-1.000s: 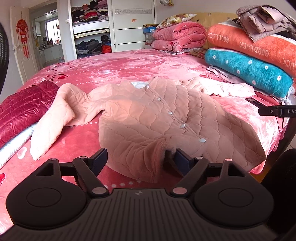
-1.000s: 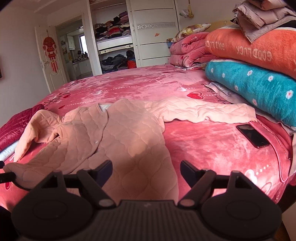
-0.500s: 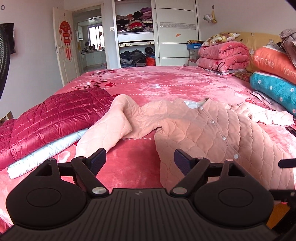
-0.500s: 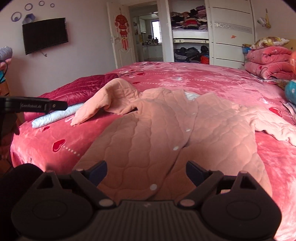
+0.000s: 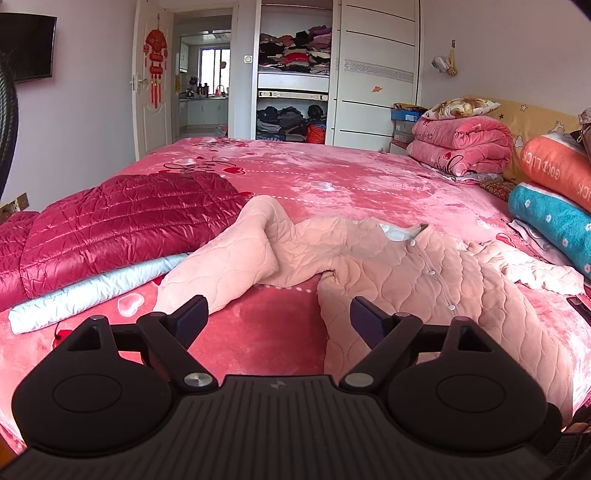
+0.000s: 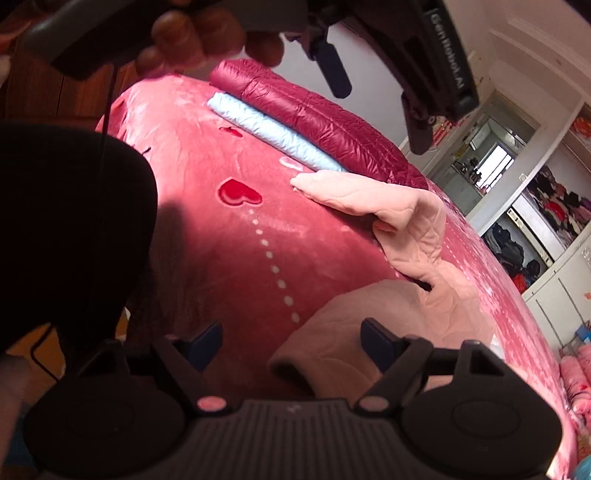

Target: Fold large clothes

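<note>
1. A peach quilted jacket (image 5: pixel 424 273) lies spread on the bed (image 5: pixel 332 173), front up with its buttons showing. One sleeve reaches toward the crimson puffer coat (image 5: pixel 110 221); the other runs toward the rolled blankets at the bed's far side.
2. The left tool (image 5: pixel 279 314) hovers over the bedspread between that sleeve's cuff and the jacket's hem. Its jaws stand wide apart with nothing in them.
3. The right tool (image 6: pixel 291 338), sharply rolled, points at the jacket's lower corner (image 6: pixel 332 350). Its jaws have just been narrowing yet are still apart; the pads press on no cloth.
4. In the right wrist view, a hand (image 6: pixel 199 33) grips the left tool's body at the top of the picture.
5. A pale blue folded garment (image 5: pixel 92 291) lies against the puffer coat's edge.
6. The open wardrobe (image 5: pixel 293 85) holds stacked folded clothes on its upper shelf and dark piles on the lower one.
7. A folded pink blanket (image 5: pixel 461 144) sits by the headboard with a floral pillow on top.
</note>
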Demonstrator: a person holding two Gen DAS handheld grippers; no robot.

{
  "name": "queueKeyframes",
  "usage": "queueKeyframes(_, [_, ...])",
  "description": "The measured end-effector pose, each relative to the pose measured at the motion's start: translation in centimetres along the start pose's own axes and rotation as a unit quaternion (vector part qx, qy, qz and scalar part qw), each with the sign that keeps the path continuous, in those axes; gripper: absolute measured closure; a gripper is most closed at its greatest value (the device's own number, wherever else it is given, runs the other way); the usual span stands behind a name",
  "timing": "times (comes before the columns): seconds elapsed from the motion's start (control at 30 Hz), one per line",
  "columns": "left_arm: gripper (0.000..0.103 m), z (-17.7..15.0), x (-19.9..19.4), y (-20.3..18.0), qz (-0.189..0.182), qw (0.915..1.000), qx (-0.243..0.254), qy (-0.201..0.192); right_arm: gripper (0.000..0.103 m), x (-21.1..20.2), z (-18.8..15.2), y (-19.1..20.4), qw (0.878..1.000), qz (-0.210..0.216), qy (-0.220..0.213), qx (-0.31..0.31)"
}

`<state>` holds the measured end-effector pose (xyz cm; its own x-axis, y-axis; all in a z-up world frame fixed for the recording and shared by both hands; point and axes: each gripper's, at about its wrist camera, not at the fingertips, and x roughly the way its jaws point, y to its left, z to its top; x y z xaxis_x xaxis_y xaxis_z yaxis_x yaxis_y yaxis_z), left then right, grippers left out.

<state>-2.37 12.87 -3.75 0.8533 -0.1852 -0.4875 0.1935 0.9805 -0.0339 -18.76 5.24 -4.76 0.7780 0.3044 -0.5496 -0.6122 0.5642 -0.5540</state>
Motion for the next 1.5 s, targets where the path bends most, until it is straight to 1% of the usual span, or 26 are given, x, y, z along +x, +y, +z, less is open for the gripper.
queueKeyframes(0.03, [0.0,-0.1,0.0,0.2,0.0,1.0,-0.004,0.002,0.034,0.7,-0.1,0.1,1.0,-0.002,0.008,-0.012])
queueKeyframes(0.1, [0.0,-0.2,0.0,0.6,0.003,0.9999,-0.012,0.006,0.047,1.7,-0.3,-0.3,1.0,-0.009,0.022,-0.019])
queueKeyframes(0.17, [0.0,-0.4,-0.1,0.9,0.005,0.9997,-0.019,0.011,0.051,2.5,-0.5,-1.1,0.999,-0.004,0.036,-0.003])
queueKeyframes(0.2, [0.0,-0.6,-0.1,1.0,0.006,0.9997,-0.022,0.013,0.064,2.8,-0.6,-1.5,0.999,-0.008,0.042,0.009])
queueKeyframes(0.23, [0.0,-0.6,-0.1,1.1,0.005,0.9996,-0.024,0.014,0.07,3.0,-0.8,-2.1,0.998,-0.018,0.048,0.024])
queueKeyframes(0.27, [0.0,-0.7,-0.1,1.2,0.005,0.9995,-0.026,0.016,0.072,3.0,-0.8,-2.9,0.997,-0.017,0.052,0.053])
queueKeyframes(0.3, [0.0,-0.7,-0.2,1.3,0.005,0.9994,-0.029,0.018,0.076,2.9,-0.9,-4.3,0.993,-0.01,0.051,0.108])
queueKeyframes(0.37, [0.0,-0.9,-0.1,1.4,0.002,0.9992,-0.032,0.024,0.081,2.6,-1.3,-7.7,0.97,0.004,0.043,0.24])
queueKeyframes(0.4, [0.0,-0.9,-0.1,1.4,0.0,0.9991,-0.032,0.026,0.082,2.3,-1.8,-9.3,0.952,0.011,0.036,0.303])
queueKeyframes(0.43, [0.0,-1.0,-0.1,1.3,-0.003,0.9991,-0.032,0.028,0.083,1.8,-3.1,-11.9,0.915,0.031,0.018,0.403])
queueKeyframes(0.5, [0.0,-1.1,0.1,0.9,-0.018,0.9988,-0.029,0.034,0.084,0.9,-6.2,-15.5,0.831,0.06,-0.024,0.553])
queueKeyframes(0.53, [0.0,-1.1,0.1,0.5,-0.027,0.9986,-0.025,0.038,0.084,0.6,-7.8,-16.9,0.788,0.065,-0.04,0.611])
queueKeyframes(0.6, [0.0,-1.3,0.3,-0.7,-0.044,0.998,-0.011,0.044,0.084,0.5,-11.5,-19.2,0.694,0.076,-0.067,0.713])
queueKeyframes(0.63, [0.0,-1.4,0.4,-1.7,-0.054,0.9973,-0.002,0.048,0.084,0.4,-13.0,-19.9,0.654,0.077,-0.082,0.748])
queueKeyframes(0.67, [0.0,-1.5,0.6,-2.6,-0.064,0.9965,0.006,0.053,0.084,0.4,-14.2,-20.2,0.627,0.08,-0.092,0.77])
queueKeyframes(0.7, [0.0,-1.6,0.8,-3.4,-0.072,0.9957,0.011,0.057,0.084,0.5,-14.8,-20.4,0.611,0.083,-0.098,0.781])
queueKeyframes(0.8, [0.0,-2.0,1.4,-6.3,-0.1,0.9923,0.027,0.067,0.084,0.8,-15.4,-20.2,0.602,0.097,-0.106,0.786])
queueKeyframes(0.87, [0.0,-2.2,1.9,-7.9,-0.115,0.9906,0.033,0.066,0.084,1.1,-15.6,-20.2,0.589,0.121,-0.113,0.791])
queueKeyframes(1.0, [0.0,-2.9,3.3,-10.0,-0.119,0.9895,0.063,0.052,0.084,1.4,-15.7,-20.2,0.577,0.159,-0.112,0.793])
queueKeyframes(1.1, [0.0,-3.1,4.3,-11.0,-0.101,0.9895,0.101,0.023,0.084,1.4,-15.8,-20.2,0.577,0.174,-0.107,0.791])
queueKeyframes(1.2, [0.0,-3.3,5.0,-11.4,-0.096,0.9852,0.142,0.0,0.082,1.3,-15.8,-20.1,0.576,0.186,-0.106,0.789])
queueKeyframes(1.27, [0.001,-3.1,5.4,-11.3,-0.1,0.9809,0.166,-0.013,0.08,1.3,-15.8,-20.3,0.58,0.189,-0.103,0.785])
queueKeyframes(1.33, [0.003,-3.0,5.6,-11.2,-0.106,0.9764,0.187,-0.023,0.074,1.3,-15.2,-20.3,0.598,0.186,-0.094,0.774])
queueKeyframes(1.37, [0.008,-3.0,5.6,-11.2,-0.108,0.9741,0.196,-0.027,0.068,1.4,-15.0,-20.4,0.604,0.185,-0.093,0.769])
queueKeyframes(1.43, [0.025,-2.8,5.7,-11.4,-0.115,0.9682,0.22,-0.034,0.058,1.1,-14.7,-20.4,0.617,0.182,-0.093,0.76])
queueKeyframes(1.5, [0.046,-3.0,5.6,-11.6,-0.121,0.9636,0.236,-0.036,0.04,0.7,-14.4,-20.5,0.631,0.174,-0.093,0.75])
